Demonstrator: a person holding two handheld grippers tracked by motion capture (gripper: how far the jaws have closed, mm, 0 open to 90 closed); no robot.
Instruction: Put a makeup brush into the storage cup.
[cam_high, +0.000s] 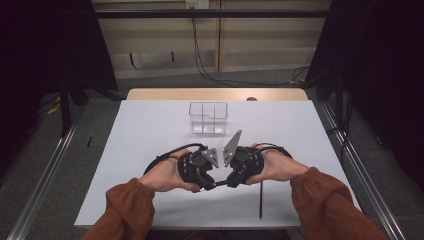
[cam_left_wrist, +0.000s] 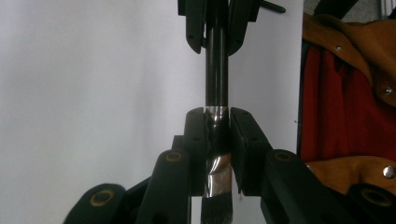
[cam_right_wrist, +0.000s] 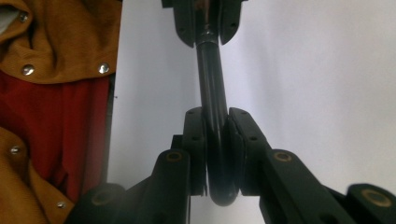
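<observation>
Two grippers meet over the near half of the white table (cam_high: 150, 130), and I note the scene from the biggest item down. Table first: a pale sheet covers it, with a strip of bare wood at the far edge. Beyond my working spot, near the table's middle, stands a clear plastic organiser box (cam_high: 208, 118) with inner dividers, well apart from both hands. A thin dark rod (cam_high: 260, 200) lies on the sheet just beside the right forearm, untouched. Sleeves are rust-orange on both arms. The left gripper (cam_left_wrist: 217, 140) is clamped on the brush (cam_left_wrist: 216, 70) at its shiny metal ferrule; in the left gripper view the bristles poke out toward the camera below the pads and the black handle runs away from me. The right gripper (cam_right_wrist: 217, 140) has its jaws pressed against the rounded butt end of that same handle, having just been closing on it, and the handle sits squarely between the pads. So the brush is bridged level between the two grippers, lifted off the sheet, in front of the person. In the high view the left gripper (cam_high: 197, 170) and right gripper (cam_high: 242, 167) face each other, nearly nose to nose.
</observation>
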